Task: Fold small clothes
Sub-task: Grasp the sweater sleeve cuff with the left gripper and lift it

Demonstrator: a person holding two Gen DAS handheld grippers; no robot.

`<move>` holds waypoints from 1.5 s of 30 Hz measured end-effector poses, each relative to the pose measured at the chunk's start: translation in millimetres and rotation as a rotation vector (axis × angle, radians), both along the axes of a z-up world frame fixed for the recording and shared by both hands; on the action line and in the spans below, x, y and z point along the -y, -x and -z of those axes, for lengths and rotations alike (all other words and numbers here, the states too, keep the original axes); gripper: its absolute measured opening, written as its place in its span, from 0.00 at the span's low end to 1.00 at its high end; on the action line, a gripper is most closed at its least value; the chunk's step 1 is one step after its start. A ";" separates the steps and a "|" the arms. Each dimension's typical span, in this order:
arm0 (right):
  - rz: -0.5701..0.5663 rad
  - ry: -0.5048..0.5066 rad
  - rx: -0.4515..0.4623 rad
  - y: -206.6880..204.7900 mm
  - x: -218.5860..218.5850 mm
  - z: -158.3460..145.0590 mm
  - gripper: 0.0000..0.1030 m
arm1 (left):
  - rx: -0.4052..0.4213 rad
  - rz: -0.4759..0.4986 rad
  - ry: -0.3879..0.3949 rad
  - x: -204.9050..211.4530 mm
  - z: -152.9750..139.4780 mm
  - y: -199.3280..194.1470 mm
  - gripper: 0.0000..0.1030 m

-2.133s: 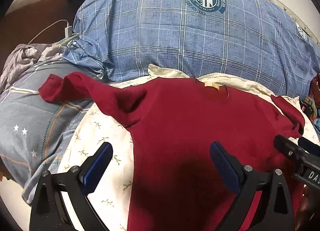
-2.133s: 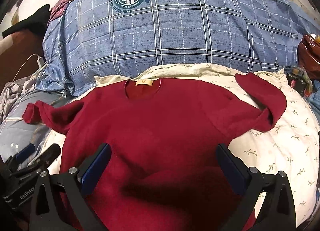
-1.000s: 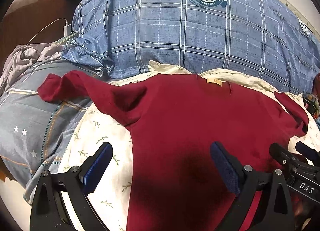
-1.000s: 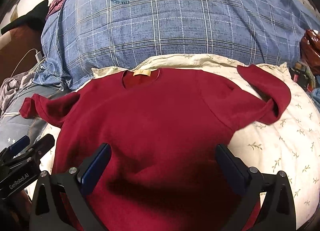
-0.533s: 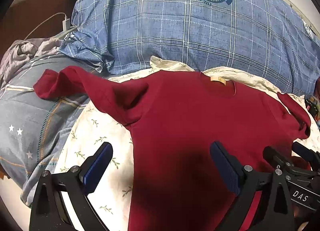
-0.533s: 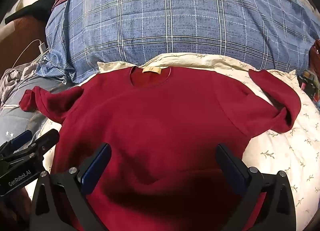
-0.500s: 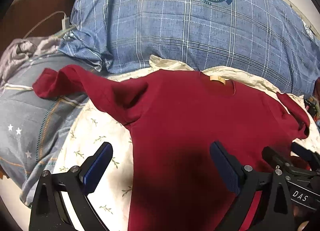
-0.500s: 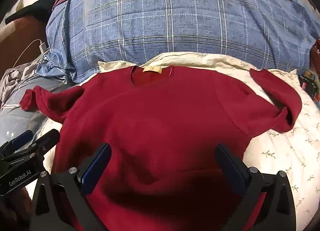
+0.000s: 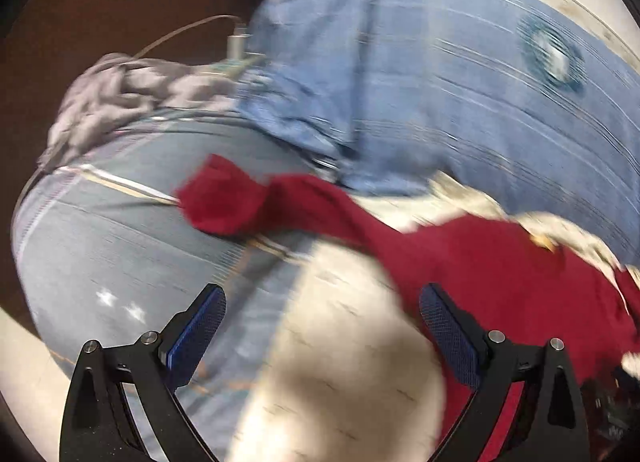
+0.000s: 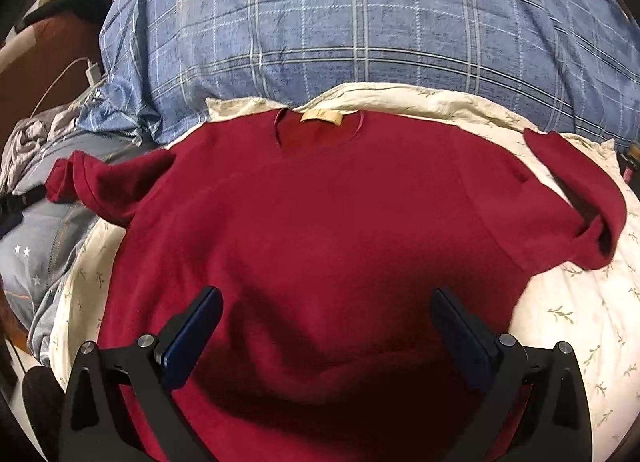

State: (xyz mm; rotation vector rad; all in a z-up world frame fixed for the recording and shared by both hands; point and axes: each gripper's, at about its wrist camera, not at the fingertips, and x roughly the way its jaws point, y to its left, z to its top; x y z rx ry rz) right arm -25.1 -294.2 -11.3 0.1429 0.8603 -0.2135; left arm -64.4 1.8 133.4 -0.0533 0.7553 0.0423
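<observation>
I see both grippers, left (image 9: pixel 320 326) and right (image 10: pixel 326 326), with jaws wide, holding nothing (left view blurry); mine swung left toward the red sweater (image 10: pixel 320 230) sleeve.

dark red sweater (image 10: pixel 340 222) with tan label (image 10: pixel 321 117); blue plaid quilt (image 10: pixel 360 30); cream leaf-print sheet (image 10: pixel 580 310).

Bedding and clutter around the work spot

A blue plaid duvet (image 10: pixel 380 22) lies behind a cream leaf-print sheet (image 10: pixel 580 310); at left sit a grey star-print cover (image 10: pixel 32 254), crumpled grey cloth (image 9: pixel 116 102) and a white charger with cable (image 10: pixel 93 72).
</observation>
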 end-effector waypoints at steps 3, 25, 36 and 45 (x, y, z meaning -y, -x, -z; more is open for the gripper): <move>-0.022 0.001 -0.006 -4.2 -5.9 -0.6 1.00 | 0.024 -0.116 -0.043 -30.6 -1.2 -22.0 0.95; -0.039 -0.018 -0.038 -12.8 -10.0 6.6 1.00 | 0.003 -0.147 -0.055 -60.3 25.5 -140.8 0.00; -0.014 -0.052 -0.014 -4.0 -2.1 -0.3 1.00 | 0.149 0.137 0.053 14.6 -56.9 -88.2 0.01; -0.064 -0.051 -0.002 -3.2 -13.3 -6.8 1.00 | 0.045 -0.107 0.031 -50.9 -22.2 -88.6 0.59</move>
